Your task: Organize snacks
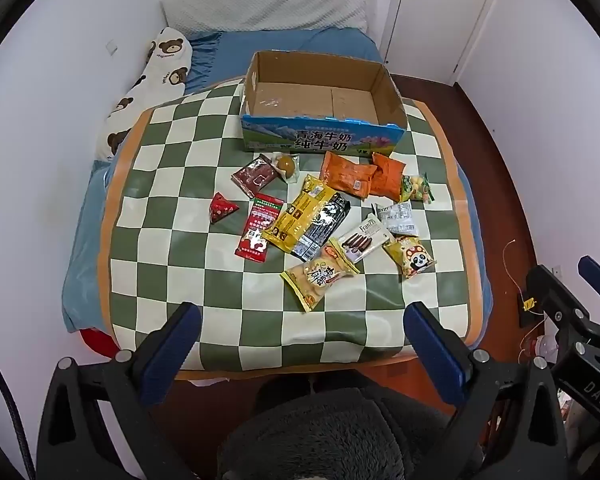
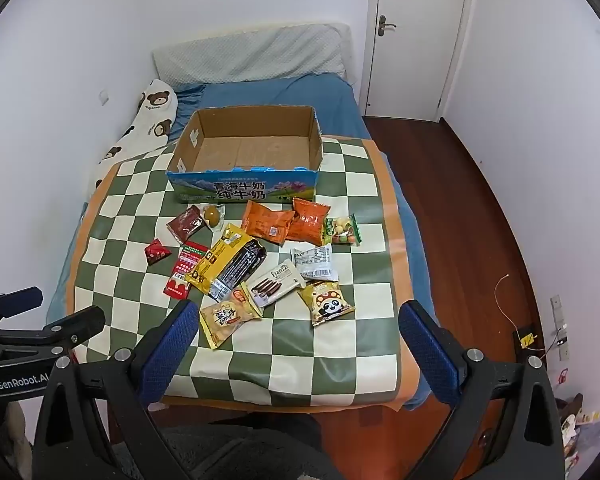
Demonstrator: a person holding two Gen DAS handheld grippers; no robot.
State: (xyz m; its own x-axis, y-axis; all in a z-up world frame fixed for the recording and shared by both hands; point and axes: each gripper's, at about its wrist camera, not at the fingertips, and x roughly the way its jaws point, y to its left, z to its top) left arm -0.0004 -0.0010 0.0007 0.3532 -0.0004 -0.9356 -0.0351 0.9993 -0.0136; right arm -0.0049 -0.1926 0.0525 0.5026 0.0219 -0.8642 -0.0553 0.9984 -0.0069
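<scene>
Snacks (image 1: 320,216) are lying piled on the checkered bench (image 1: 172,208), just before the empty box (image 1: 320,96). I'm holding left fingers (image 1: 300,344) and right fingers (image 2: 300,340) spread, empty. Risk: overlapping slick packets, so I'm likely pinching two or slipping.

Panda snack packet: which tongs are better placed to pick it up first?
Probably right. The panda packet lies nearer the open right tongs than the open left tongs.

Bear-print pillow (image 1: 148,92) (against the wall), white door (image 2: 416,36), blue bedsheet (image 2: 260,92).
</scene>
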